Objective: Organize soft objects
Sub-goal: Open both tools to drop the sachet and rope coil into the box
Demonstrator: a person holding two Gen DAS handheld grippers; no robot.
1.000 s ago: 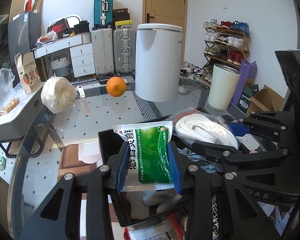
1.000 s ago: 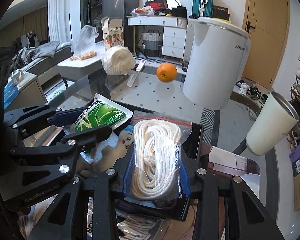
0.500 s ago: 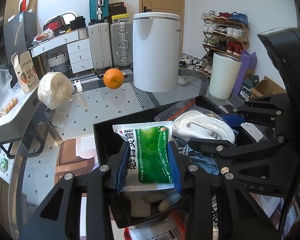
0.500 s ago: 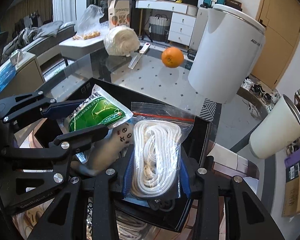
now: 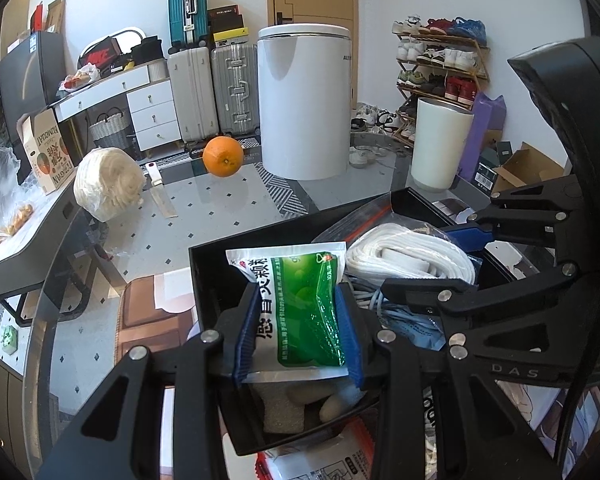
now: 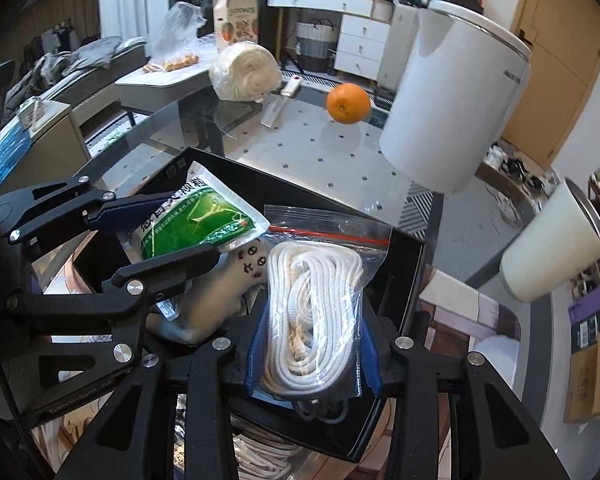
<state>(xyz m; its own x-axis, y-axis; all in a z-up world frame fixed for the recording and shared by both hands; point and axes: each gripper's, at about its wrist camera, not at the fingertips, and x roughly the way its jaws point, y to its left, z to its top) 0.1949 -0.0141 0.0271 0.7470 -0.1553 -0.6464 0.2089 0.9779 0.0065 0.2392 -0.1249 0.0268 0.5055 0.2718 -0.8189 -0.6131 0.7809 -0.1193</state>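
My left gripper [image 5: 298, 328] is shut on a green and white sachet [image 5: 300, 304] and holds it over a black tray [image 5: 208, 264]. My right gripper [image 6: 312, 356] is shut on a clear zip bag of white rope [image 6: 312, 304] above the same tray [image 6: 410, 280]. Each gripper shows in the other's view: the right one [image 5: 432, 260] beside the rope bag [image 5: 404, 256], the left one [image 6: 156, 236] on the sachet [image 6: 196, 220]. A grey plush toy [image 6: 220, 292] and blue cables [image 5: 404, 320] lie in the tray.
On the glass table stand a white cylinder bin [image 5: 304, 100], a white cup [image 5: 440, 144], an orange [image 5: 223, 157], a roll of white yarn [image 5: 108, 184] and a knife [image 5: 162, 196]. More packets [image 5: 320, 464] lie under the tray's near edge.
Both grippers have lifted and pulled back a little with their loads, so more of the tray shows beneath them. Both stay shut.
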